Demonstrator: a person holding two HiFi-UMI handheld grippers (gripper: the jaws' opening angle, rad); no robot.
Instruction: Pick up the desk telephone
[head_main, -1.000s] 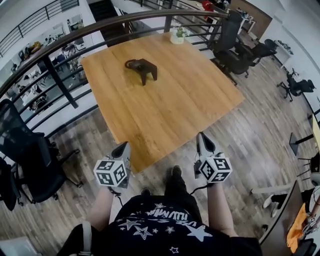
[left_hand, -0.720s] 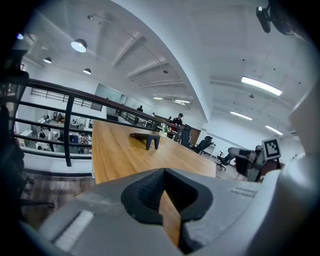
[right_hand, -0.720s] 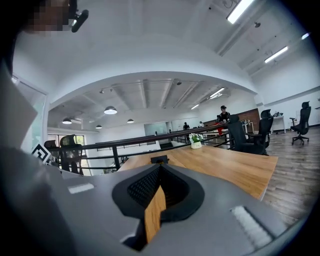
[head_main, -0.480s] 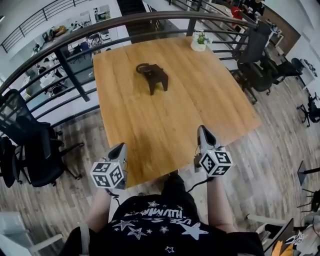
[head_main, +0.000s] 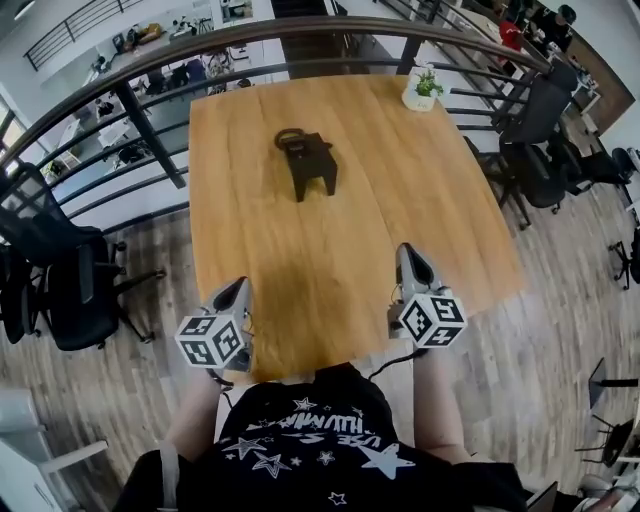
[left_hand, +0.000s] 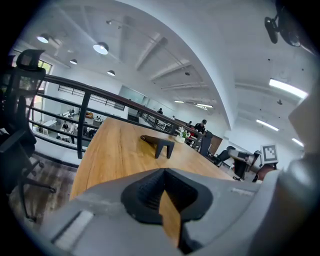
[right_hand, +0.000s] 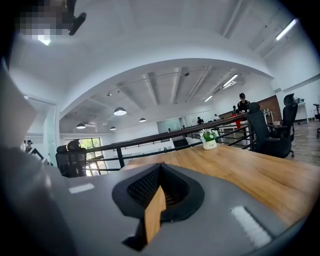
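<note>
A person in a black T-shirt printed with white stars (head_main: 330, 440) stands at the near edge of a large square light-wood table (head_main: 420, 190), with a grey two-jaw gripper in each hand.

The desk telephone, a dark, almost black angular object with a looped part at its far end (head_main: 308, 162), sits on the far half of the table. It is somewhat left of the middle and well apart from both grippers. From the left gripper view it stands alone on the bare wood (left_hand: 159, 145).

The left gripper (head_main: 240, 289) hangs over the near left corner of the table, its marker cube just off the edge. Its jaws are closed together, with only a thin slit of tabletop showing through them and nothing held.

The right gripper (head_main: 409, 256) is over the near edge, toward the right corner. Its jaws look the same: pressed together and empty, with a sliver of wood showing between them.

A small white pot with a green plant (head_main: 422, 88) stands at the far right corner and also shows in the right gripper view (right_hand: 209, 138). A dark metal railing (head_main: 150, 72) curves past the far and left edges. Black office chairs stand on the wood floor off the left edge (head_main: 60, 290) and off the right edge (head_main: 535, 140).
</note>
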